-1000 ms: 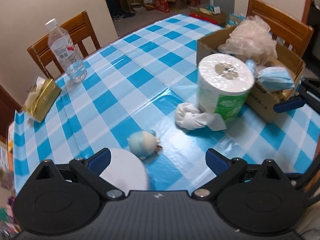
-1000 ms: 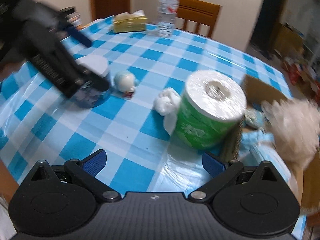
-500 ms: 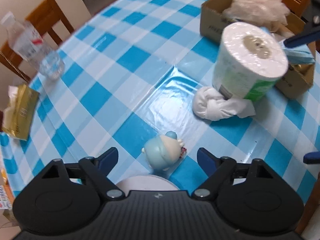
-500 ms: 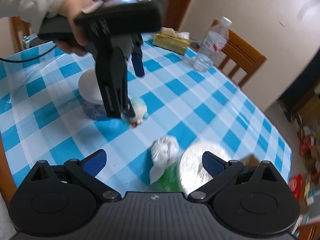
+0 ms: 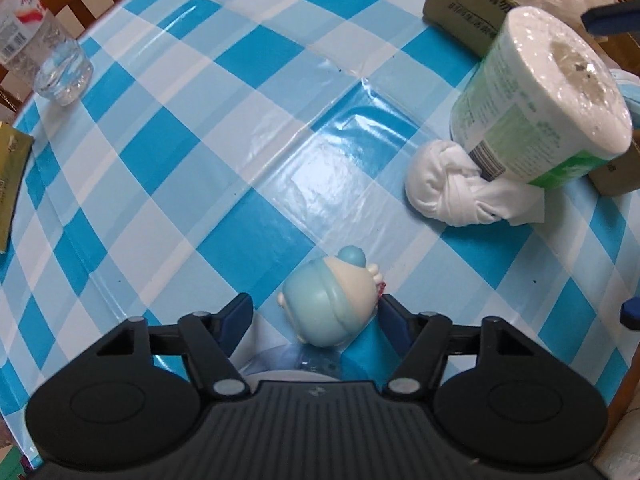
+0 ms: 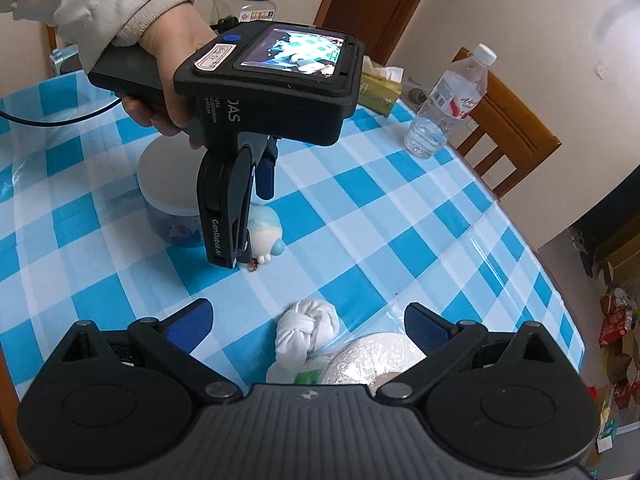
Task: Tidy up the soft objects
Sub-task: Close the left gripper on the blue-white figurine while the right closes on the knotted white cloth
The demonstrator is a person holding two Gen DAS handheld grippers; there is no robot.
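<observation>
A small pale blue and cream soft toy (image 5: 334, 302) lies on the checked tablecloth. My left gripper (image 5: 316, 314) is open with its jaws on either side of the toy, low over the table; it also shows in the right wrist view (image 6: 248, 236), straddling the toy (image 6: 266, 236). A knotted white cloth (image 5: 452, 188) lies against a wrapped toilet roll (image 5: 540, 108). My right gripper (image 6: 306, 320) is open and empty, held above the cloth (image 6: 306, 330) and the roll (image 6: 376, 362).
A cardboard box (image 5: 460, 4) with soft items stands behind the roll. A white-lidded container (image 6: 166, 184) sits just behind the toy. A water bottle (image 6: 450, 100), a tissue pack (image 6: 380, 88), a jar (image 6: 244, 2) and wooden chairs (image 6: 508, 120) ring the table.
My left gripper has come down and forward so the toy now sits between its jaws. My right gripper has risen and turned to look across the table at the left one.
</observation>
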